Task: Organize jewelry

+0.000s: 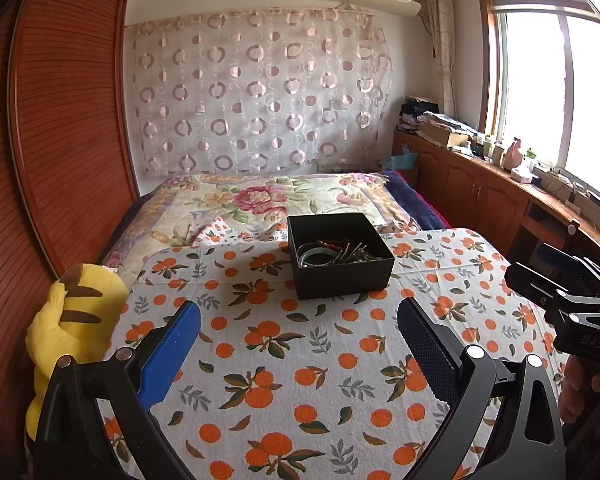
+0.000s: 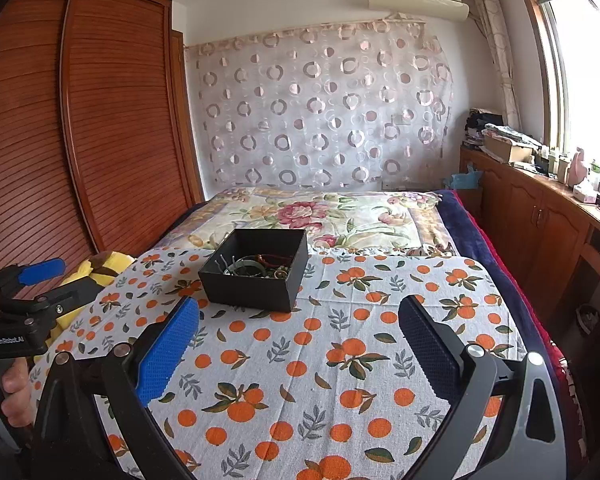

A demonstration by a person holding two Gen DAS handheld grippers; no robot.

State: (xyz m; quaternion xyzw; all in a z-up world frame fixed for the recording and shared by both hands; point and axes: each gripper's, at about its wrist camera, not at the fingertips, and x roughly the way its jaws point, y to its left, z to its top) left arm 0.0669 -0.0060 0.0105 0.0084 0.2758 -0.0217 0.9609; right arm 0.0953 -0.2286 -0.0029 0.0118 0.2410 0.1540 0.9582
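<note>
Where the orange-print cloth covers it, the table [image 1: 300, 360] stands before a bed [image 1: 260, 196] with a floral quilt. Item: black box [image 1: 340, 256], open-topped, on the table's far half, well apart from both tools. Item: yellow plush toy [image 1: 72, 320], at the table's left edge. Item: left tool [image 1: 300, 344], fingers spread wide, nothing between them. Item: right tool [image 2: 300, 344], likewise spread and empty. Item: jewelry [image 1: 336, 254], bangles and pins tangled inside the box.
</note>
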